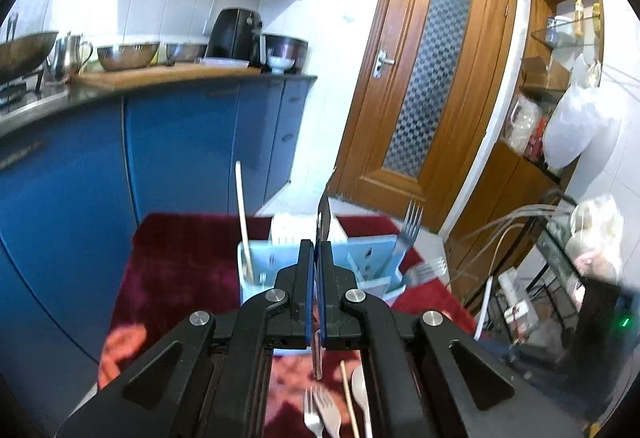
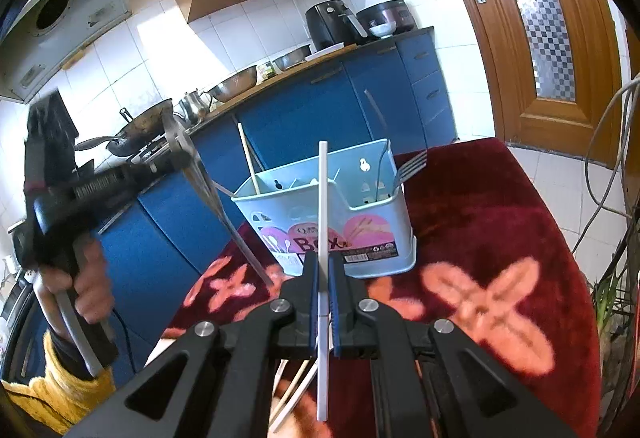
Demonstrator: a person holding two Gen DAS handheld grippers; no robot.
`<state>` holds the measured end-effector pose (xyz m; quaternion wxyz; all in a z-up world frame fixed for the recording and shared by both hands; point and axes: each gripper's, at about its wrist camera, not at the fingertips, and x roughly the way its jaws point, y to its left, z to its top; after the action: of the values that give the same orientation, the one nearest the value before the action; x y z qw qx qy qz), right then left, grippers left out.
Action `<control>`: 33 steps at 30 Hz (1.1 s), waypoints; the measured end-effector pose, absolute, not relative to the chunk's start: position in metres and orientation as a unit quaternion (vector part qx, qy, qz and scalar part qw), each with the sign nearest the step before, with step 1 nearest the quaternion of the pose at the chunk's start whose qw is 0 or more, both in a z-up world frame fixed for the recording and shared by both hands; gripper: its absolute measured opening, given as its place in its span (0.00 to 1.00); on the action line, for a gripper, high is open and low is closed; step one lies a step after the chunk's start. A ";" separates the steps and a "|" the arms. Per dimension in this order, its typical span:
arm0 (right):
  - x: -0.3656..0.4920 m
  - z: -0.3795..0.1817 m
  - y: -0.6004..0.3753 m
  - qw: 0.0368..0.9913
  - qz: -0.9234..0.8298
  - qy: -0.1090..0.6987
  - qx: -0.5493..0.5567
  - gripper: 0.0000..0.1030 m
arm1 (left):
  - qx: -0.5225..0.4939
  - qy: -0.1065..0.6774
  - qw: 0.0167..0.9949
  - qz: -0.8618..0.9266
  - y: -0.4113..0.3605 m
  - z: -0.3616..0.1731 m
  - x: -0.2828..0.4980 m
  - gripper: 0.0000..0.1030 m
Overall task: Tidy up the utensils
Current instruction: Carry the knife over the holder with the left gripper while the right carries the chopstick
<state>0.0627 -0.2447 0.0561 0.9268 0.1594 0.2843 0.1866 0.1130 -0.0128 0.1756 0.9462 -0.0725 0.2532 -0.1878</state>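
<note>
A light blue utensil holder [image 2: 332, 222] stands on a red flowered cloth [image 2: 500, 238]; it also shows in the left wrist view [image 1: 372, 258]. It holds a chopstick [image 1: 242, 222] and a fork [image 1: 408, 234]. My left gripper [image 1: 319, 250] is shut on a metal knife [image 1: 325, 210], held just before the holder. In the right wrist view the left gripper [image 2: 176, 142] holds the knife [image 2: 224, 210] left of the holder. My right gripper [image 2: 323, 266] is shut on a white chopstick [image 2: 322, 238], upright in front of the holder.
Loose forks [image 1: 320, 414], a chopstick and a white spoon [image 1: 362, 394] lie on the cloth below the left gripper. Another fork [image 1: 430, 268] lies right of the holder. Blue kitchen cabinets [image 1: 180, 142] stand behind, a wooden door [image 1: 428, 78] to the right, and cables [image 2: 616, 158] at far right.
</note>
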 end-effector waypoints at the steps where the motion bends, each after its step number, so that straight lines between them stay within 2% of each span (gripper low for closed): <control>1: 0.063 0.056 -0.245 0.927 0.187 0.284 0.159 0.06 | -0.073 0.248 0.948 -0.188 -0.014 0.184 0.115 0.00; 9: 0.068 0.053 -0.250 0.927 0.185 0.284 0.162 0.06 | -0.067 0.201 0.965 -0.154 -0.013 0.239 0.138 0.00; 14: 0.072 0.053 -0.252 0.928 0.182 0.283 0.161 0.06 | -0.050 0.186 0.973 -0.127 -0.017 0.242 0.155 0.00; 22: 0.090 0.070 -0.251 0.944 0.162 0.252 0.138 0.06 | -0.042 0.218 0.968 -0.119 -0.027 0.198 0.181 0.00; 33: 0.139 0.103 -0.234 0.976 0.108 0.166 0.090 0.06 | -0.053 0.260 0.956 -0.123 -0.026 0.140 0.197 0.00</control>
<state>0.1389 -0.2344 0.1027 0.9760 0.0899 0.1661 0.1083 0.1967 -0.0259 0.1405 0.9563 -0.0532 0.2596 -0.1233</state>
